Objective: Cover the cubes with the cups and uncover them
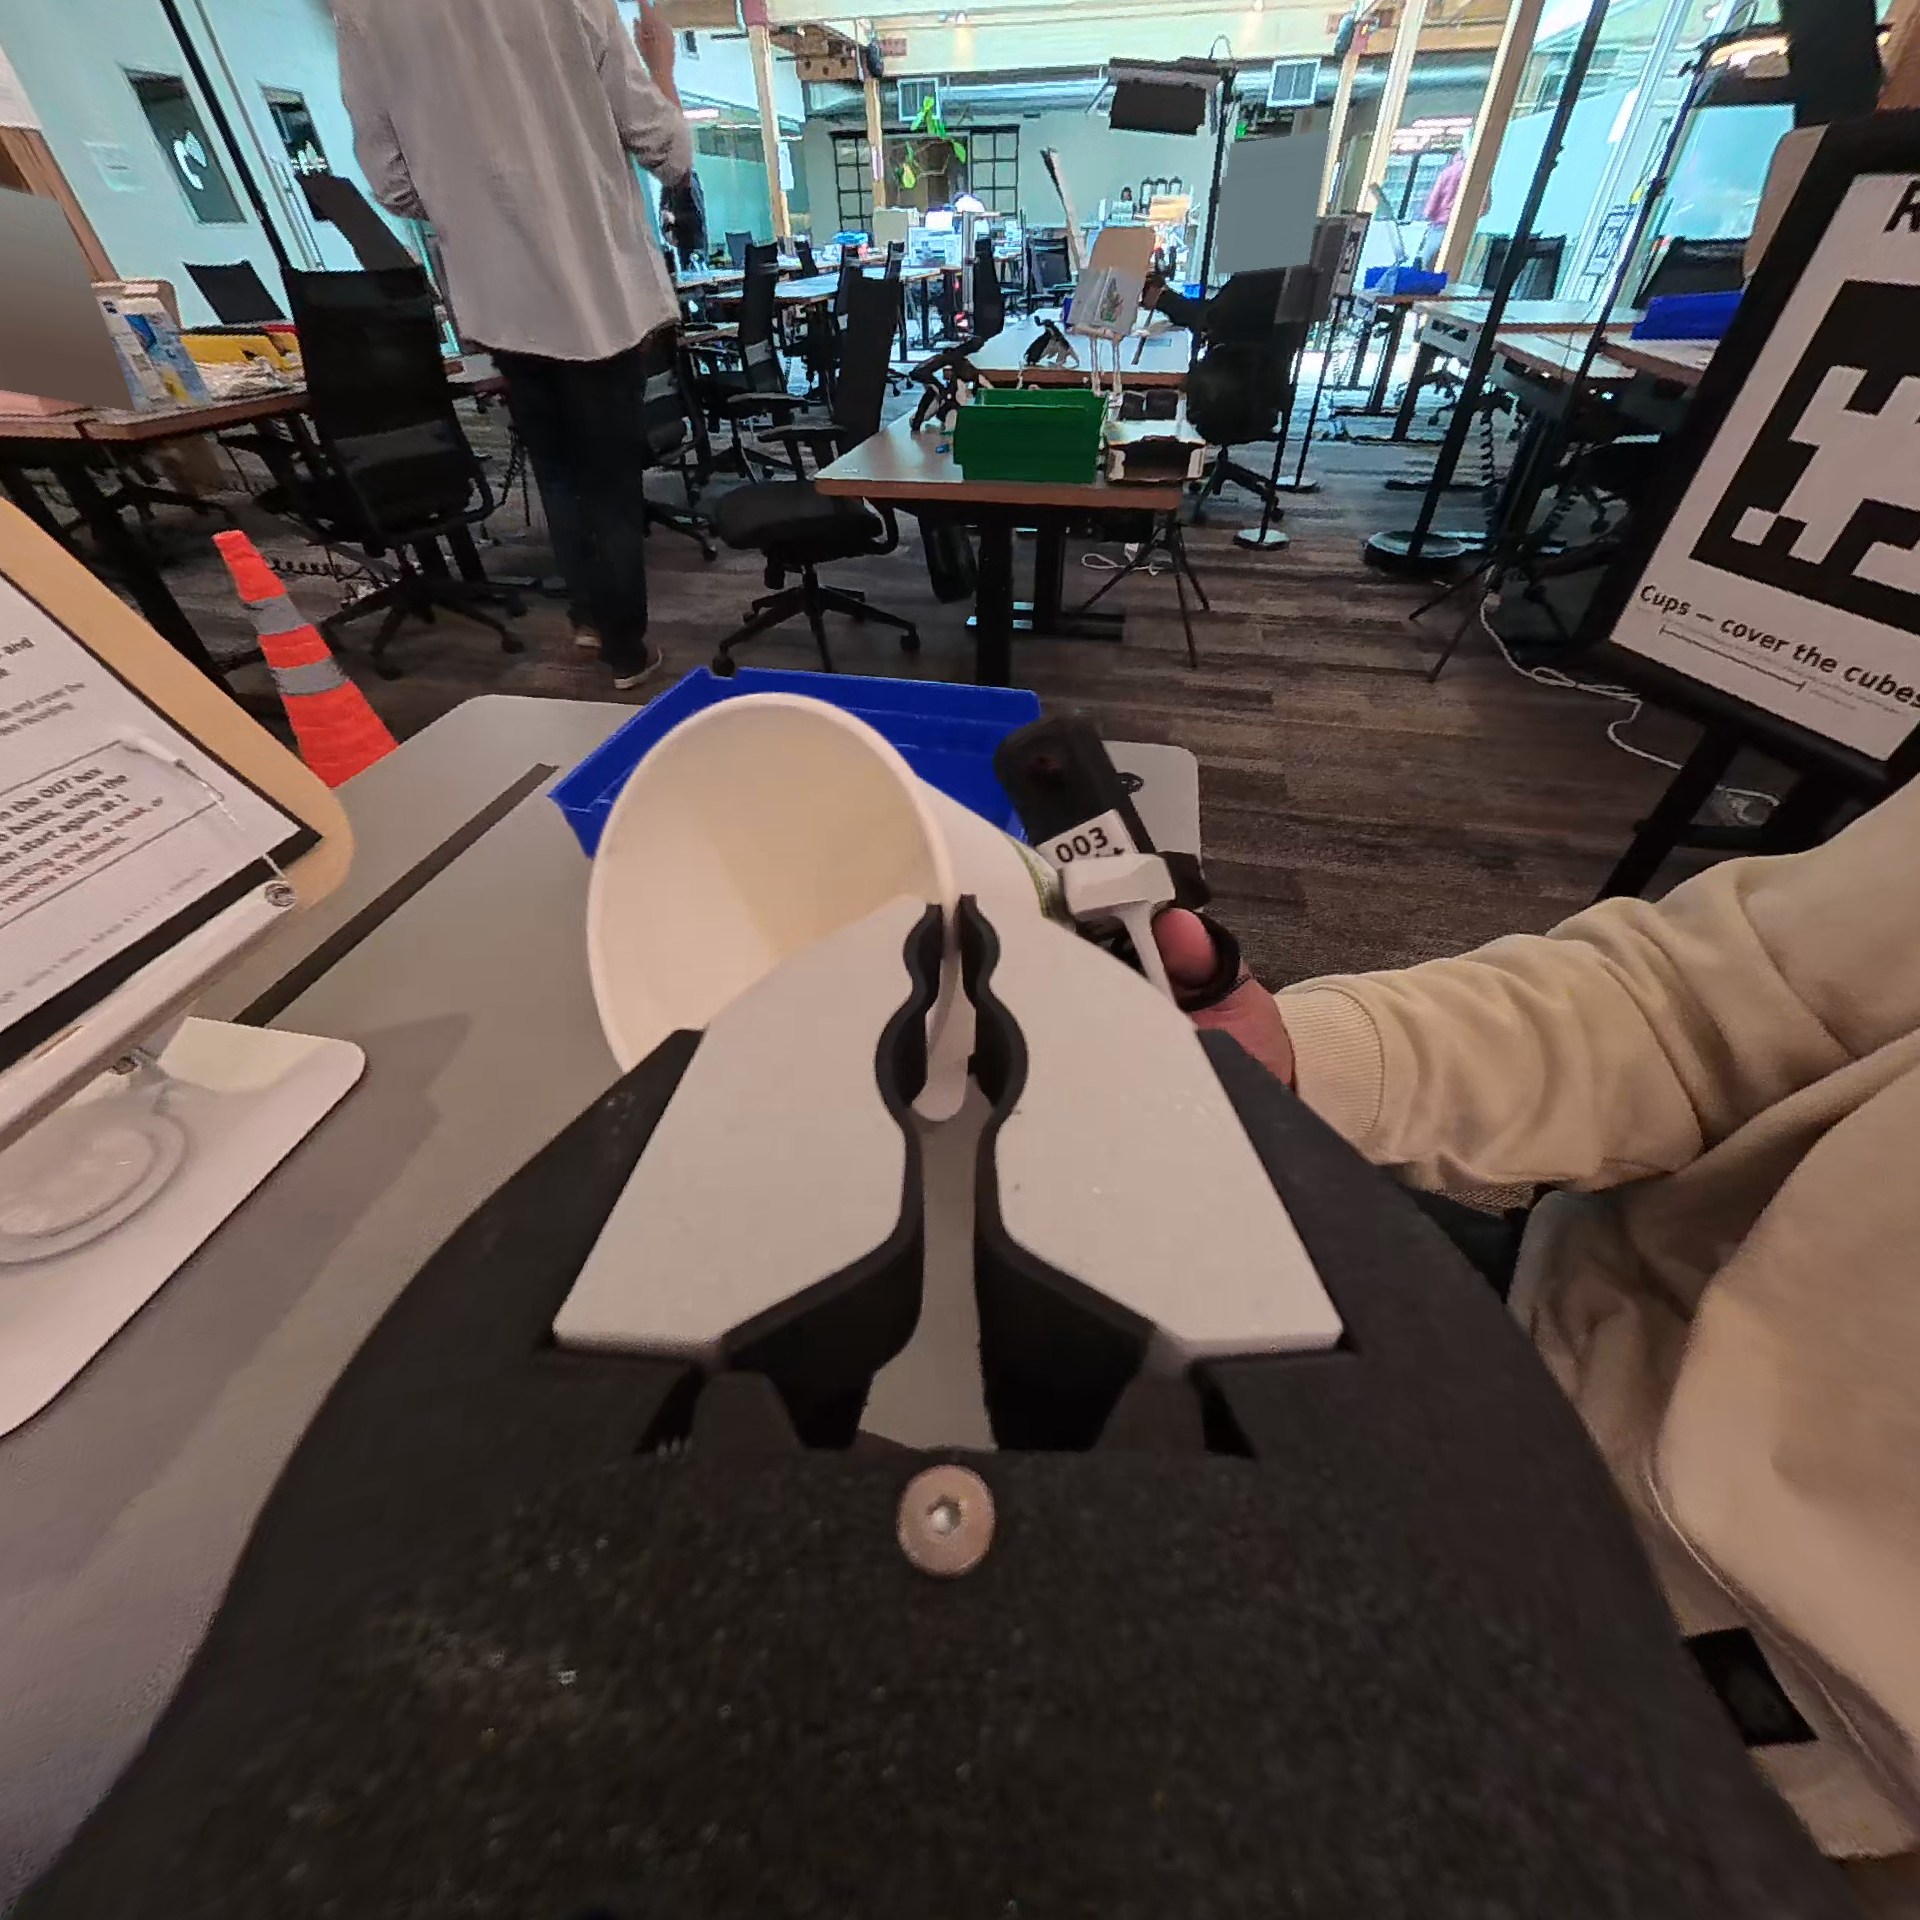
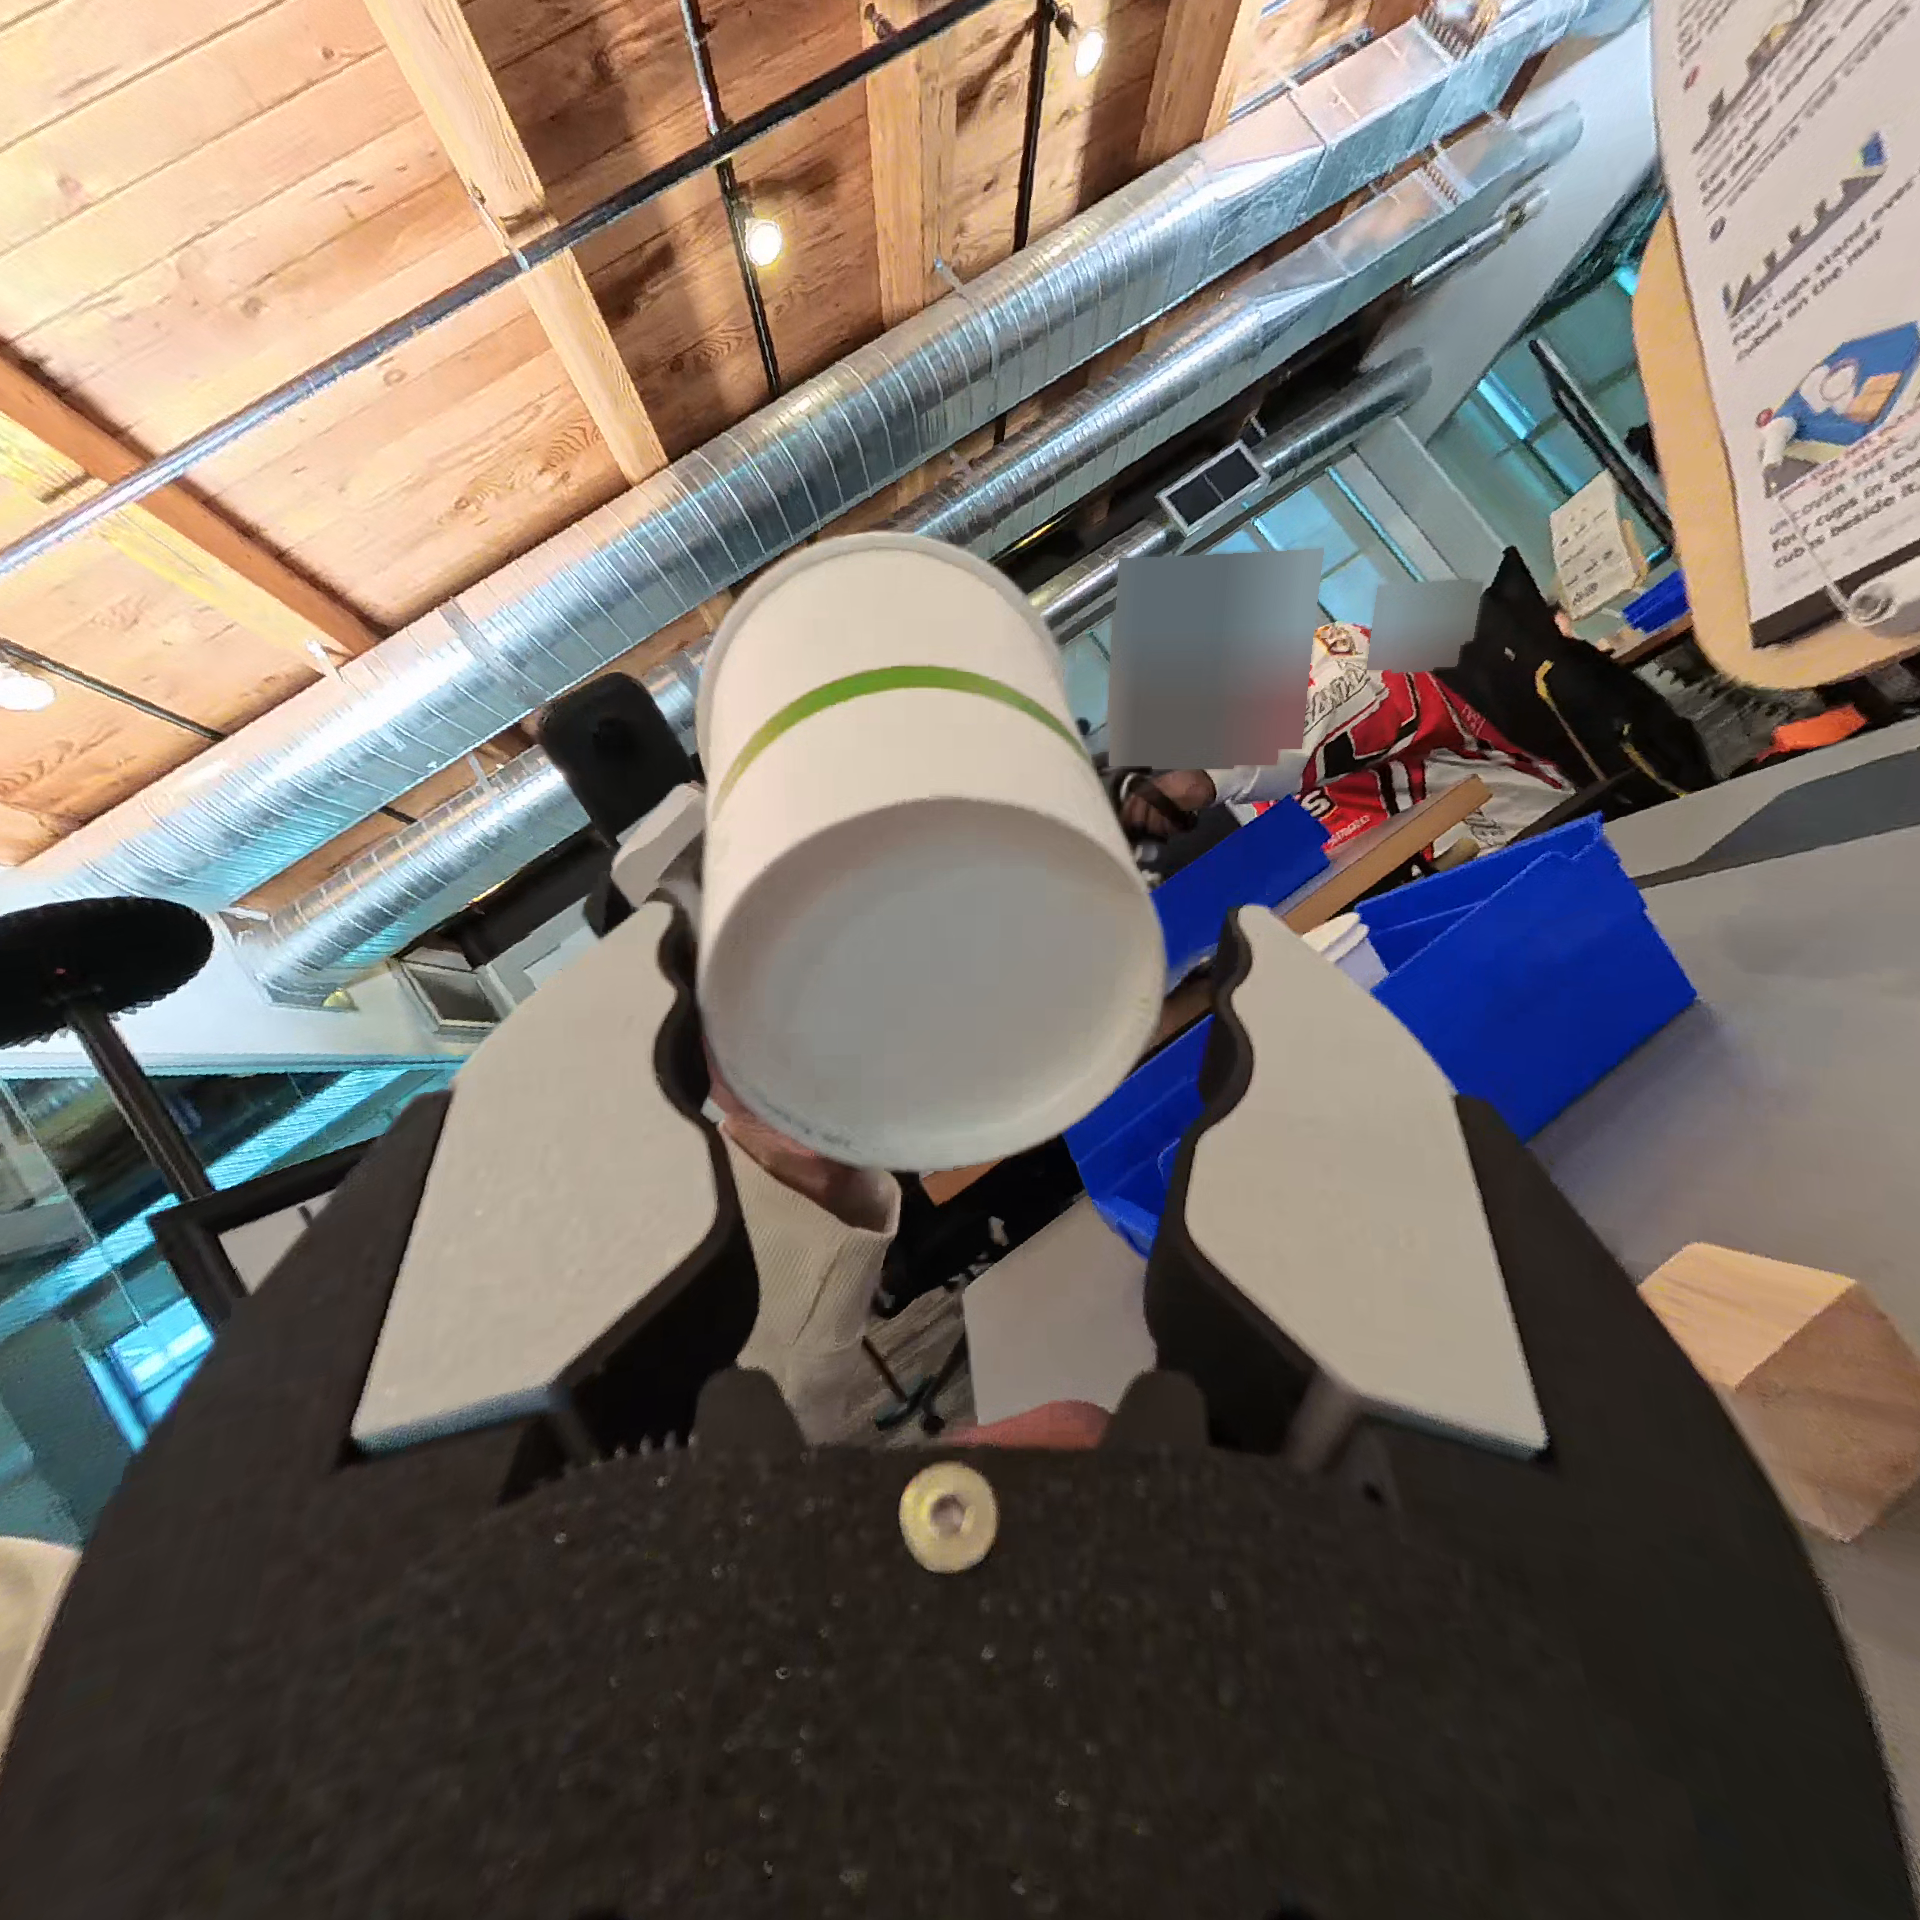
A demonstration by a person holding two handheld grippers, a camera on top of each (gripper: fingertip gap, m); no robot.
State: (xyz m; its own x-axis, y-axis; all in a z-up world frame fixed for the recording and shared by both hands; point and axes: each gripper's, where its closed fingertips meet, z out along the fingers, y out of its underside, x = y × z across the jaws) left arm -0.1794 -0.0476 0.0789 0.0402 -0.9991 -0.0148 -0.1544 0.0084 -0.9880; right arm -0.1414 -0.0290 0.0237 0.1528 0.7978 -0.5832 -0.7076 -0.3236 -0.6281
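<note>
- On the far left a tablet stand (image 1: 156,1091) with a printed sheet sits on the smooth grey table (image 1: 436,1039); past the table edge there is an orange traffic cone (image 1: 301,665) on the floor.
- The left gripper (image 1: 948,925) has its pale flat fingers pinched on the thin wall of a white paper cup (image 1: 769,873), one finger inside the rim and one outside. The cup is held tipped on its side, off the table, mouth toward the camera.
- Behind the cup lies a blue plastic bin (image 1: 935,717) near the table's far edge.
- To the right the other handheld gripper (image 1: 1101,852) is close beside the cup, held by a hand (image 1: 1226,997) in a cream sleeve.
- Only the right wrist view shows the cup's (image 2: 914,862) round flat base and green stripe, against a wooden ceiling with ribbed silver ducts (image 2: 831,436).
- The right gripper (image 2: 951,971) is spread wide, its fingers on either side of the cup base; whether the left finger touches it I cannot tell.
- This view alone shows a bare wooden cube (image 2: 1797,1382) resting uncovered on the grey table at lower right, with the blue bin (image 2: 1507,987) beyond it.
</note>
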